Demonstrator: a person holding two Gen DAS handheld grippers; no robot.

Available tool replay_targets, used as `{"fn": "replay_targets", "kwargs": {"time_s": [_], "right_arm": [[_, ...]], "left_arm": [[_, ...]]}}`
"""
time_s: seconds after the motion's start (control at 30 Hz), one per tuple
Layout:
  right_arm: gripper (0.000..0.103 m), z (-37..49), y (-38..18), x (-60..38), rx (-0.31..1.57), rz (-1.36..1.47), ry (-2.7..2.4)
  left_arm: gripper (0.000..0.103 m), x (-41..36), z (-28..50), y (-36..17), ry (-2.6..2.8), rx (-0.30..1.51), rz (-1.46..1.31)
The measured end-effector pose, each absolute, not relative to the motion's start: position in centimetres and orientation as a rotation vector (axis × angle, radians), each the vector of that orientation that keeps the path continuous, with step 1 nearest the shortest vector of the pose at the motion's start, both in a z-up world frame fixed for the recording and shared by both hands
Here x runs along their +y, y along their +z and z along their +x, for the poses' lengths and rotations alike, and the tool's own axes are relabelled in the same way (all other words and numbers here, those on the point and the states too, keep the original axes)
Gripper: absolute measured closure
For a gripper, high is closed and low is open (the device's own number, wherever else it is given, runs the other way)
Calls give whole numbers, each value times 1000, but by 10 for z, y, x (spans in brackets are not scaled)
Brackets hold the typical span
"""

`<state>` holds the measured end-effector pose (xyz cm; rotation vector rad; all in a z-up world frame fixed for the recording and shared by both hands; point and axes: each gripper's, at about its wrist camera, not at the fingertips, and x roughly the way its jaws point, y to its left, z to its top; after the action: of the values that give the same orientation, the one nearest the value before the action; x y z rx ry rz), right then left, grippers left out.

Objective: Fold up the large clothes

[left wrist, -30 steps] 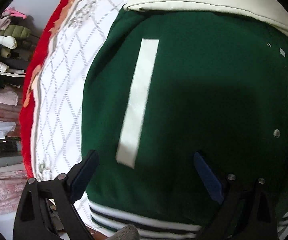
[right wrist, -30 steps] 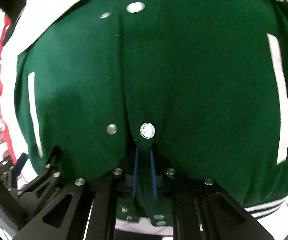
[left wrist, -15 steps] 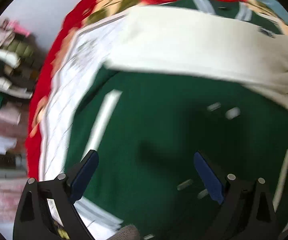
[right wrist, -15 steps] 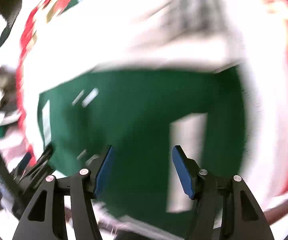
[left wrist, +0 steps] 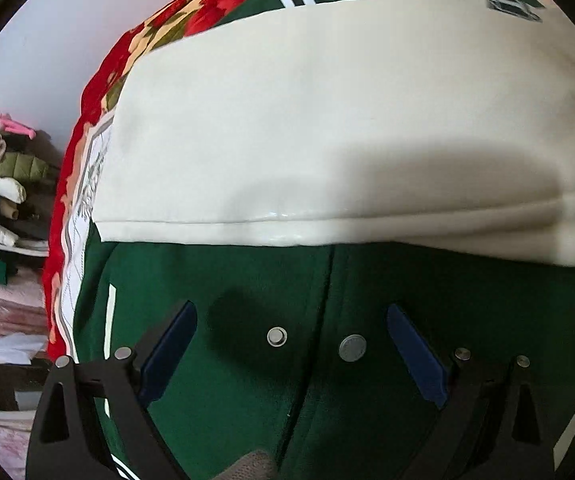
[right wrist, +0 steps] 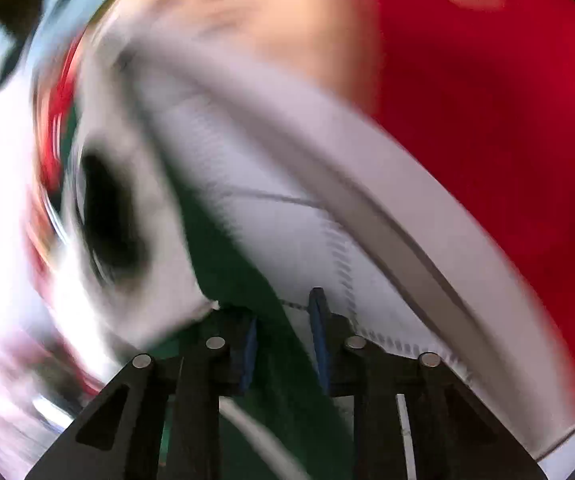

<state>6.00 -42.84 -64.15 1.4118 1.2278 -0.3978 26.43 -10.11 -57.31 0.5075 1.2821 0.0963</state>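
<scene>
left gripper [left wrist: 291, 354] held apart over jacket [left wrist: 247, 280] | right gripper [right wrist: 283, 320] just closed, clamped on green jacket edge at 6 o'clock

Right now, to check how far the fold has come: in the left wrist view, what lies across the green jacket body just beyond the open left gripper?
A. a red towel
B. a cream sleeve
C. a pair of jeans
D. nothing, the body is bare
B: a cream sleeve lies folded across the green jacket body, beyond the left gripper, whose jaws stand wide apart.
</scene>
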Motion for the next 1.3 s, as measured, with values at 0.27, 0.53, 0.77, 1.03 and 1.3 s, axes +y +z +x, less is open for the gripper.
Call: {"fn": "replay_targets", "kwargs": {"time_s": [0.27,0.53,0.77,1.03,1.3], "right_arm": [[81,98,-604,-405,1419,862,-348],[80,99,-609,-410,1449,880,-461],[43,132,-593,-357,1538,547,-399],[43,184,-604,-321,1563,422,-481],[78,179,-603,-371,1499,664,-562]], "left_arm": [[5,-104,268,-568,127,1308,484],[5,-49,272,-529,207,1294,362],[5,45,313,-522,429,1166,616],[0,103,385,-591,473,1203,847],[0,127,392,-580,544,1287,555]]}}
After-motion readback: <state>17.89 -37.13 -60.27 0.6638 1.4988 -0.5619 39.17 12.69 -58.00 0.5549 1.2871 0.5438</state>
